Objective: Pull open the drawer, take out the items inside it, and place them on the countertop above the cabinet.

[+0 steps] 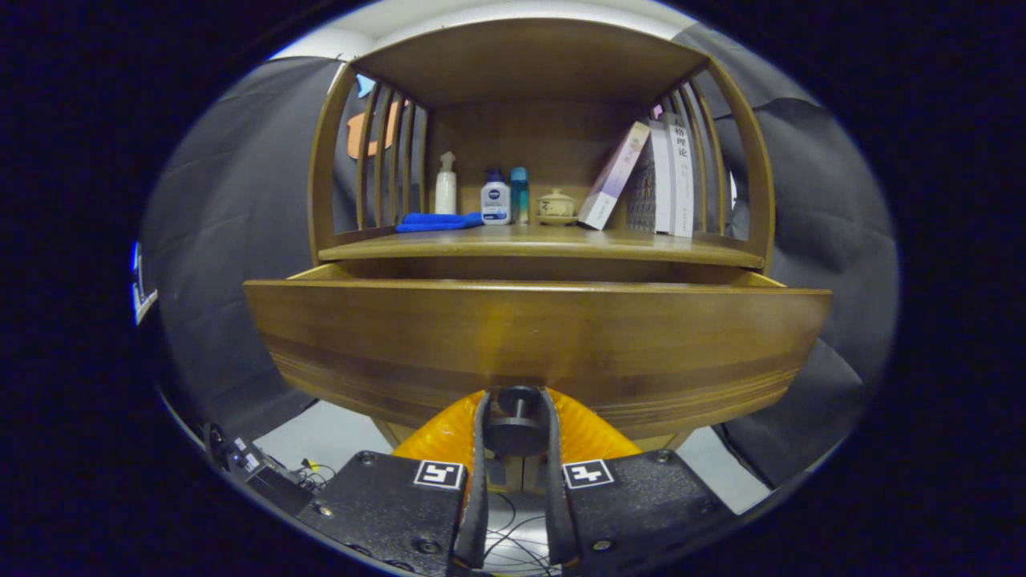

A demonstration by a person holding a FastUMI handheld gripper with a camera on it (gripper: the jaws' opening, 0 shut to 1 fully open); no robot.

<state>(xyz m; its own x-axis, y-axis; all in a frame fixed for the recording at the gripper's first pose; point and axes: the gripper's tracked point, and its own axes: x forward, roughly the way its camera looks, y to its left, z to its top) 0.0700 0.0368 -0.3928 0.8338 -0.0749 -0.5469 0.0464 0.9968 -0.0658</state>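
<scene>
Hand-held gripper (515, 417): nearest the camera; its two fingers are closed in on the round drawer knob (515, 429), one pressing on each side, so it has hold of the knob and nothing else.
Knob: dark and round, on a short stem at the middle of the drawer front, gripped between the fingers.
Drawer (537, 340): wooden, pulled out toward the camera; its front stands well forward of the cabinet and the side rails show running back behind it; the inside is hidden by the front panel, so I cannot tell what lies in it.
Counter (537, 244): the wooden top just above and behind the drawer; a blue cloth (438, 221) lies at its left; behind it stand a white spray bottle (446, 186), a white bottle with a blue cap (495, 199) and a slim teal bottle (519, 195); a small lidded pot (555, 206) sits mid-counter; books (653, 178) lean at the right.
Progress: by my judgement the pull is done or nearly so; letting go of the knob, lifting the items out and setting them on the counter are all left to do.
</scene>
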